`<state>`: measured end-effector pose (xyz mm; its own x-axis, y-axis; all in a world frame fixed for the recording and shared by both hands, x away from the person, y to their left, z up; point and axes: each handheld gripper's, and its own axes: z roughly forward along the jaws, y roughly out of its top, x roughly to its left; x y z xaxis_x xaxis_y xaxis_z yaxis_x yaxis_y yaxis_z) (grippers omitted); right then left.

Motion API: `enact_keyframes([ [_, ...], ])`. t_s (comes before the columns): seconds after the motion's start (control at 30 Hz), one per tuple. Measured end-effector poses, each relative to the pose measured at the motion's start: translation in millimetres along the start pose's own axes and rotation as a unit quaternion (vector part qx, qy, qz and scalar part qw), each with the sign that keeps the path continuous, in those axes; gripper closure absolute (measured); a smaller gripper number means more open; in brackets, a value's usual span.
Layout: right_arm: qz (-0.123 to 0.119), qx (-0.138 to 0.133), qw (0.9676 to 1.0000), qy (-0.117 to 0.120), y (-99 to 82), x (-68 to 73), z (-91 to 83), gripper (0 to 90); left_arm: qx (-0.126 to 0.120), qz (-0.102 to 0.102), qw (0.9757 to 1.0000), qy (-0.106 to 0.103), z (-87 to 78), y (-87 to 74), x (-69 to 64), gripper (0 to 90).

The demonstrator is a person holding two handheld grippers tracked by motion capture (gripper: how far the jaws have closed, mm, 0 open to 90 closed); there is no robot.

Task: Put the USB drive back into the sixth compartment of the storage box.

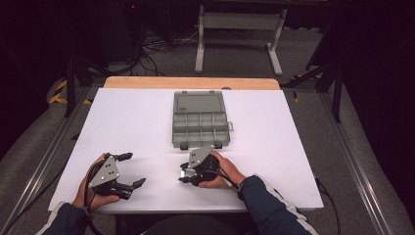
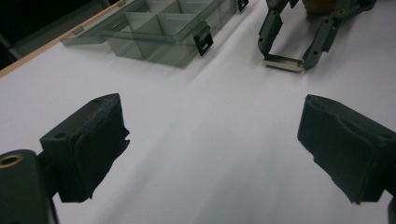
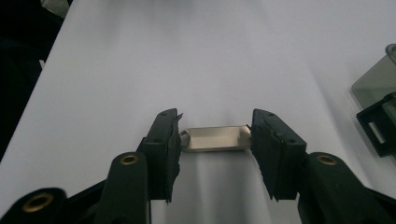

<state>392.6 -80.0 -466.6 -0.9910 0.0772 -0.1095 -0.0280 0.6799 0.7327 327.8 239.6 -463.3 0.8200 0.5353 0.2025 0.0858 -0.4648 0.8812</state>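
A small flat metal plate (image 3: 215, 139) lies level just above the white table (image 1: 137, 122), gripped by its two short ends. My right gripper (image 3: 215, 135) is shut on it, with both pads pressing the ends. The left gripper view shows that same plate (image 2: 282, 63) spanning the right gripper's (image 2: 286, 58) tips. From above, the right gripper (image 1: 185, 175) sits near the table's front, just in front of a clear grey compartment box (image 1: 199, 103) with its lid open. My left gripper (image 1: 136, 169) rests at the front left, open, and nothing lies between its jaws (image 2: 212, 126).
The compartment box (image 2: 159, 32) has several dividers and black latches (image 3: 378, 128) on its front wall. A wooden strip (image 1: 191, 82) runs along the table's far edge. Beyond it on the floor stand a white frame (image 1: 240, 29) and cables.
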Motion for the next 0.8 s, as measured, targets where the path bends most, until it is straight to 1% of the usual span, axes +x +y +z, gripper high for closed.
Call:
enact_keyframes([
  [0.07, -0.002, -0.007, 1.0000, 0.000, 0.3, 1.2, -2.7, 53.2, -0.001, -0.001, 1.0000, 0.000, 0.2, -0.2, 0.1, 8.5],
  [0.2, -0.009, -0.009, 0.9998, -0.014, 1.4, 2.3, -7.1, 53.3, -0.001, 0.001, 1.0000, 0.000, 0.4, 0.0, -0.1, 8.5],
  [0.3, -0.008, -0.016, 0.9997, -0.016, 1.4, 1.6, -9.8, 53.3, -0.001, 0.000, 1.0000, -0.002, 0.4, -0.1, 0.0, 8.5],
  [0.43, -0.014, -0.018, 0.9994, -0.024, 2.9, 3.3, -12.6, 53.2, 0.001, 0.002, 1.0000, -0.003, 1.2, 0.0, 0.3, 8.5],
  [0.6, -0.018, -0.025, 0.9988, -0.038, 4.6, 3.3, -19.1, 53.2, 0.001, 0.003, 1.0000, -0.005, 1.8, -0.1, 0.6, 8.5],
  [0.77, -0.018, -0.039, 0.9979, -0.049, 7.0, 3.5, -28.2, 53.2, -0.001, 0.000, 1.0000, -0.007, 1.4, -0.3, 0.9, 8.5],
  [0.8, -0.021, -0.042, 0.9975, -0.052, 7.7, 3.6, -29.4, 53.3, -0.001, 0.000, 1.0000, -0.008, 1.4, -0.3, 1.0, 8.5],
])
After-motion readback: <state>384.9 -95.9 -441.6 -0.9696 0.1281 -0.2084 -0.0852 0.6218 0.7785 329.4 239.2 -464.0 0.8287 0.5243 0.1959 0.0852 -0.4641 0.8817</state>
